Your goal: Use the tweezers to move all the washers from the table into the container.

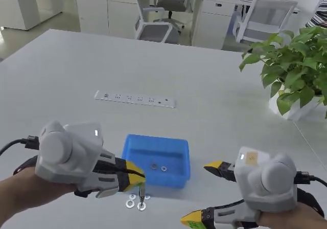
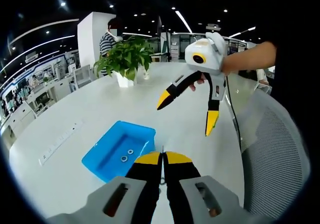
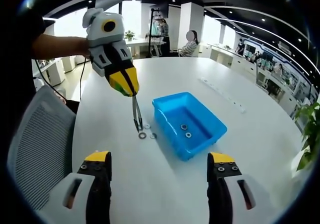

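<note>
Two washers (image 1: pixel 154 166) are already inside the blue container (image 1: pixel 176 144), set toward the near edge of the bench (image 1: pixel 76 65). At least three loose washers (image 3: pixel 142 135) are left just beside its near wall. The tweezers (image 3: pixel 136 114) are clamped in the left gripper (image 1: pixel 138 176) jaws, tips lowered among them. The right gripper (image 1: pixel 199 193) jaws are held apart, empty.

Two washers (image 3: pixel 183 127) in one container (image 3: pixel 200 145), three on the table (image 3: pixel 150 184), one tweezers (image 3: pixel 136 115)
</note>
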